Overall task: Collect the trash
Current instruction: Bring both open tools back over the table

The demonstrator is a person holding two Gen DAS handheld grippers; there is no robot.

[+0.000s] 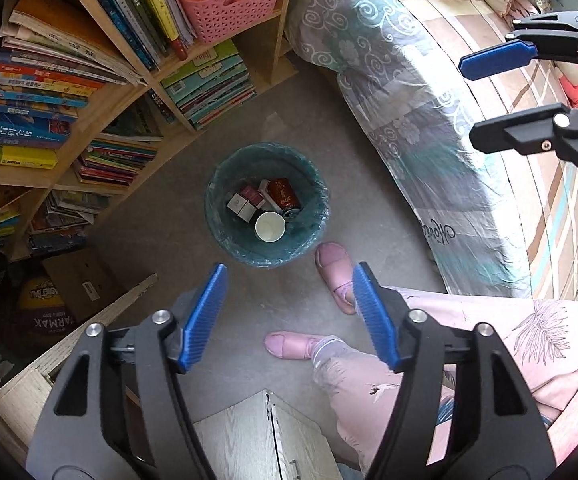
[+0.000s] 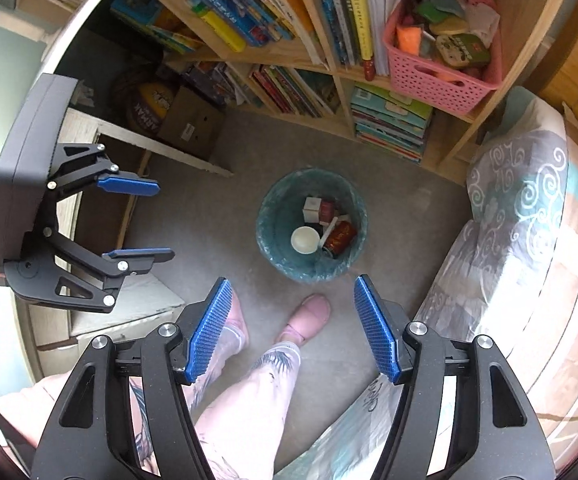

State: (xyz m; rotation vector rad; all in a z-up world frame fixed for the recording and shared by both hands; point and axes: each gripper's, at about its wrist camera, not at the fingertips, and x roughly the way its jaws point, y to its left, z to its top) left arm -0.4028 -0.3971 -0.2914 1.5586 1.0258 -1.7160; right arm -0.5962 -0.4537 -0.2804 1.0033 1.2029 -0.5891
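A round bin with a teal liner (image 1: 225, 184) (image 2: 273, 208) stands on the grey floor. Inside lie a white paper cup (image 1: 270, 227) (image 2: 305, 240), a red can (image 1: 285, 194) (image 2: 340, 237) and small cartons (image 1: 243, 202) (image 2: 316, 209). My left gripper (image 1: 291, 316) hangs high above the bin, pointing down, its blue pads apart with nothing between them. It also shows at the left of the right wrist view as the left gripper (image 2: 135, 220). My right gripper (image 2: 293, 326) is likewise open and empty above the bin; the right gripper (image 1: 485, 100) appears at the right edge of the left wrist view.
A wooden bookshelf (image 1: 101, 116) (image 2: 341, 72) full of books, with a pink basket (image 1: 233, 8) (image 2: 441, 68), stands behind the bin. A bed with a patterned cover (image 1: 429, 120) (image 2: 529, 220) lies to the right. A person's legs and pink slippers (image 1: 331, 264) (image 2: 309, 316) are near the bin. A cardboard box (image 1: 85, 284) and wooden furniture (image 1: 257, 432) sit left.
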